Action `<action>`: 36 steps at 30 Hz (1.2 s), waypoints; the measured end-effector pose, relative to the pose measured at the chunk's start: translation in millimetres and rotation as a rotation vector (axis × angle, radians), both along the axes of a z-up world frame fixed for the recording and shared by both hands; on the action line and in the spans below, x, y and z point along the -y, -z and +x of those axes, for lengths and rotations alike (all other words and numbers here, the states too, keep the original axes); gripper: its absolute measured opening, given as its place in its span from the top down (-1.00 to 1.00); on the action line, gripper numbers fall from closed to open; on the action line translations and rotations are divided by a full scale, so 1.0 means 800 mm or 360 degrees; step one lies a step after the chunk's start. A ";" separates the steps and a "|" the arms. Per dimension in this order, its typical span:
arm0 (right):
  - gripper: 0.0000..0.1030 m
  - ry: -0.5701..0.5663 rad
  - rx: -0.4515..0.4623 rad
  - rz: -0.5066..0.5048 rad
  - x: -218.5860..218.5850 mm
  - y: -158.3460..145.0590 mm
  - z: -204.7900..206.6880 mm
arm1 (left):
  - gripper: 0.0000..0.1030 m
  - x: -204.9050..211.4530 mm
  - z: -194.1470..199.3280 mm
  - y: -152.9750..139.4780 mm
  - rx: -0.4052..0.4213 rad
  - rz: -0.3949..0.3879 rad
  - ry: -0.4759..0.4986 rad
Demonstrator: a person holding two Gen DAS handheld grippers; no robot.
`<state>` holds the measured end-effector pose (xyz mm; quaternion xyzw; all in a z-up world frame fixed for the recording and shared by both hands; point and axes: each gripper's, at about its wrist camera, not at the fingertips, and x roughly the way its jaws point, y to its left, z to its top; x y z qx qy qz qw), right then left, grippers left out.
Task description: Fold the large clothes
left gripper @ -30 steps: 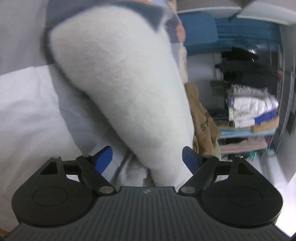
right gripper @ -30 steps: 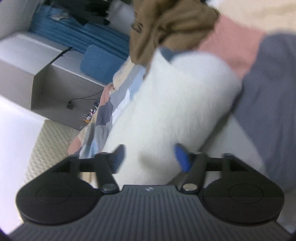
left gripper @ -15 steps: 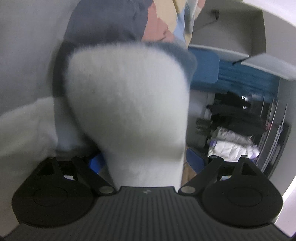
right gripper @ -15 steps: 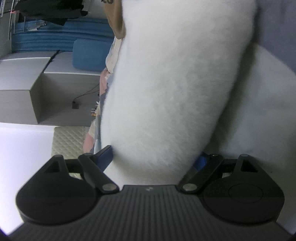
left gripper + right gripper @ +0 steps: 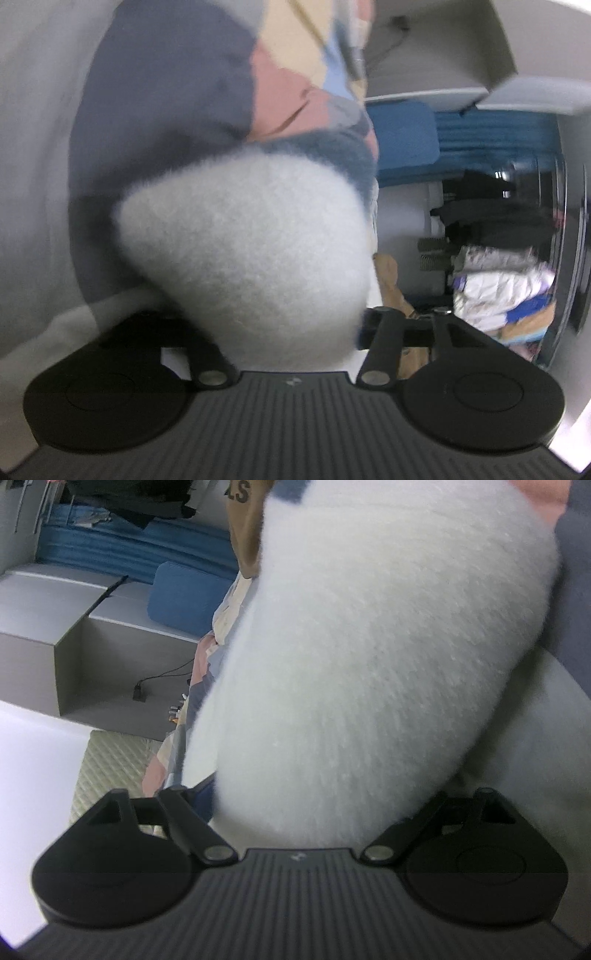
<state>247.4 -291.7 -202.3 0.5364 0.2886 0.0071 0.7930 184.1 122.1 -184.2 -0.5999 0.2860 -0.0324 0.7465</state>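
Note:
A large garment with a fluffy white fleece lining [image 5: 243, 240] and a patchwork outside of navy, pink and tan [image 5: 166, 103] lies on a pale grey surface [image 5: 33, 155]. In the left wrist view a thick fold of fleece fills my left gripper [image 5: 280, 325]. Its jaws are closing and the blue right pad [image 5: 362, 330] presses into the pile, while the left pad is buried. In the right wrist view the same fleece [image 5: 369, 657] bulges between the fingers of my right gripper [image 5: 317, 805]. These jaws are closing but stand wide, and the right fingertip is hidden.
A brown garment with dark lettering [image 5: 243, 520] lies beyond the fleece. A blue cushion [image 5: 184, 594] leans by grey box shelves [image 5: 55, 627] with a cable. Dark hanging clothes [image 5: 498, 221] and a heap of white laundry [image 5: 502, 284] stand at the right. A quilted mat [image 5: 110, 760] lies low on the left.
Both grippers pushed further onto the fleece fold, which now fills each view. The left fingers drew together on it; the right fingers widened, then came in slightly.

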 end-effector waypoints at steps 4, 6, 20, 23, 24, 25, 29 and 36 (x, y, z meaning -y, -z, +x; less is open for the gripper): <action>-0.17 -0.0032 0.0030 -0.0101 0.000 -0.014 -0.012 | -0.01 0.009 -0.007 -0.021 0.0092 0.0109 0.0007; -0.08 -0.0046 0.0064 -0.0132 0.001 -0.024 -0.020 | 0.00 0.011 -0.017 -0.036 0.0147 0.0154 0.0029; -0.05 -0.0011 0.0338 -0.0088 0.057 -0.140 -0.124 | 0.00 0.076 -0.095 -0.181 0.0440 0.0123 0.0165; -0.05 0.0033 0.0402 -0.0108 0.092 -0.179 -0.137 | 0.00 0.118 -0.087 -0.219 0.0495 0.0108 0.0260; -0.05 0.0054 0.0417 -0.0113 0.106 -0.191 -0.140 | 0.00 0.135 -0.083 -0.234 0.0515 0.0110 0.0299; -0.05 0.0081 0.0431 -0.0119 0.122 -0.206 -0.143 | -0.01 0.154 -0.078 -0.248 0.0542 0.0108 0.0332; -0.05 0.0191 0.0493 -0.0136 0.187 -0.252 -0.151 | -0.01 0.235 -0.044 -0.295 0.0632 0.0072 0.0450; -0.05 0.0418 0.0538 -0.0219 0.310 -0.291 -0.145 | -0.01 0.387 0.040 -0.314 0.0622 0.0023 0.0666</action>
